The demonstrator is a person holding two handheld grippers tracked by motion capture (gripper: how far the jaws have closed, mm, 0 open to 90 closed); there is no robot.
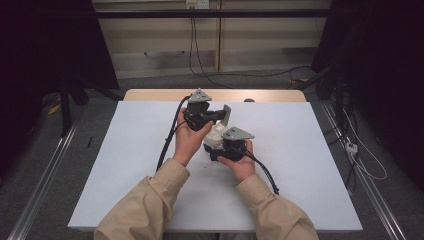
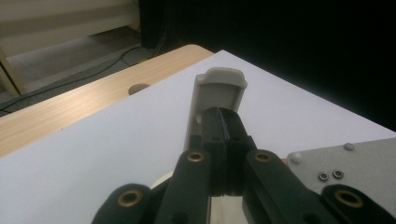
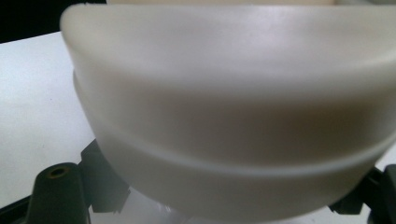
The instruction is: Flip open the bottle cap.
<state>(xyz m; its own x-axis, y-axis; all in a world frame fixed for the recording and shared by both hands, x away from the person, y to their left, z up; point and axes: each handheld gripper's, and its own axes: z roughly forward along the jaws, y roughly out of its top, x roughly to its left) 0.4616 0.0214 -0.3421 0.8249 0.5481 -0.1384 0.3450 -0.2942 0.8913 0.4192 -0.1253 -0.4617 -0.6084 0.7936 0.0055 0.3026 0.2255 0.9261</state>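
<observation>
A white plastic container is held above the middle of the white table between both hands. Its flat lid stands raised. My left gripper comes in from the left, and in the left gripper view its jaws are closed together against the inner face of the lid. From the near side my right gripper clamps the container's body. Up close that rounded body sits between the right gripper jaws, which hug its two sides.
A wooden strip runs along the table's far edge. Cables lie on the floor behind, and metal rails run along both sides. The right gripper's grey plate is at the lower right of the left gripper view.
</observation>
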